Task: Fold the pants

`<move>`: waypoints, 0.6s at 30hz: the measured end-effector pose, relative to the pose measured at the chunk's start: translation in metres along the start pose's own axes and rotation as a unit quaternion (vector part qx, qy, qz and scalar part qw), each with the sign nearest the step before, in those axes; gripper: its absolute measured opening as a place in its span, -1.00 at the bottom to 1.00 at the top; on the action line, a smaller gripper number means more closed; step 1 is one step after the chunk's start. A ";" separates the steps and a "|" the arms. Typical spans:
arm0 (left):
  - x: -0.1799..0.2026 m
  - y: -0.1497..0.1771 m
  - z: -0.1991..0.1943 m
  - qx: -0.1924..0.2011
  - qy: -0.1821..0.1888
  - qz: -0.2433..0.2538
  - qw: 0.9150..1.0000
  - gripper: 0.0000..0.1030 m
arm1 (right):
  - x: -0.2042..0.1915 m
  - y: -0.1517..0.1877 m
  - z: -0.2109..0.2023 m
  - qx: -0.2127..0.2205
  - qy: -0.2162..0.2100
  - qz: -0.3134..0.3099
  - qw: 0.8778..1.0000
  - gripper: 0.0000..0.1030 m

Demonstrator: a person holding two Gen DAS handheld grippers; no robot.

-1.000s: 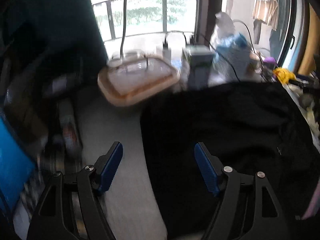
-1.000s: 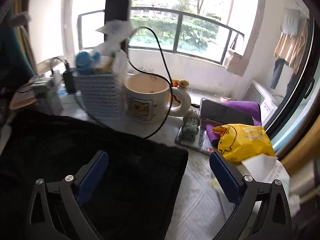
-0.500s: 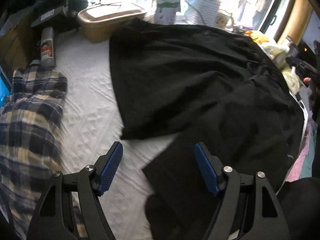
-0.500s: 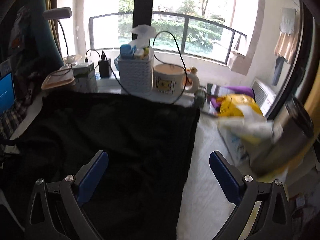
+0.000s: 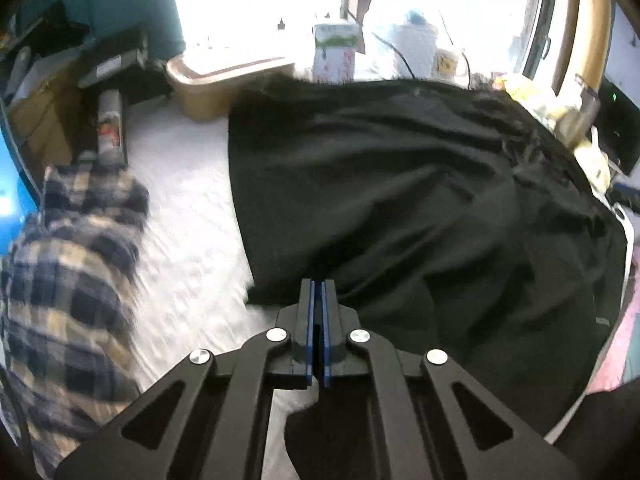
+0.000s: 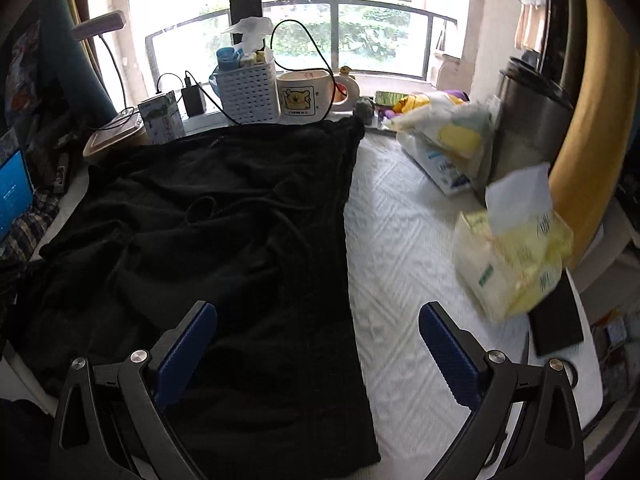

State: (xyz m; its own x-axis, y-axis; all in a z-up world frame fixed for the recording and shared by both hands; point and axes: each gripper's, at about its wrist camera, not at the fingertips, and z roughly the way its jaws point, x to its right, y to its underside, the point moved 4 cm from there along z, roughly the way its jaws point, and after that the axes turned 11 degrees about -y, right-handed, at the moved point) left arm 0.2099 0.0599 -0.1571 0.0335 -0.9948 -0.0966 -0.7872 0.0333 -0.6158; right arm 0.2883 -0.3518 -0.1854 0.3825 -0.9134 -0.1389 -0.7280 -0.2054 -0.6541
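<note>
Black pants (image 5: 400, 180) lie spread over a white quilted bed cover (image 5: 188, 216). In the left wrist view my left gripper (image 5: 318, 284) is shut, its blue pads pressed together on the near hem of the pants, and creases run out from the tips. The same pants (image 6: 220, 220) fill the left half of the right wrist view, with a drawstring loop in the middle. My right gripper (image 6: 316, 308) hangs open above their right edge. Its left finger is over the cloth and its right finger over the bare cover (image 6: 400, 240), with nothing held.
A plaid shirt (image 5: 72, 280) lies bunched at the left, with a spray can (image 5: 110, 124) and a tan tub (image 5: 224, 84) beyond it. Along the window sill stand a white basket (image 6: 248, 88) and a mug (image 6: 304, 98). A tissue pack (image 6: 516, 260), phone (image 6: 556, 320) and metal bin (image 6: 528, 120) crowd the right side.
The left gripper's jaws went from wide open to shut at the pants' near hem. The right gripper pulled back toward the near side, bringing more of the pants and the tissue pack into view.
</note>
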 end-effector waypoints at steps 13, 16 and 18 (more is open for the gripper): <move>-0.023 -0.031 -0.011 0.042 -0.022 -0.006 0.999 -0.98 | 0.002 0.005 -0.003 0.004 -0.001 0.007 1.000 0.98; -0.028 -0.045 -0.007 0.060 -0.027 -0.015 0.998 -0.98 | 0.000 0.000 0.001 0.006 -0.004 0.004 1.000 0.98; -0.032 -0.058 0.001 0.070 -0.030 -0.024 0.997 -0.98 | -0.001 -0.004 0.004 0.008 -0.006 0.002 1.000 0.97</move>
State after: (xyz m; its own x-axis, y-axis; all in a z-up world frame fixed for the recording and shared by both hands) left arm 0.2551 0.0901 -0.1185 0.1105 -0.9880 -0.1084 -0.6900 0.0023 -0.7238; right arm 0.2930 -0.3484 -0.1854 0.3862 -0.9099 -0.1516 -0.7207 -0.1951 -0.6653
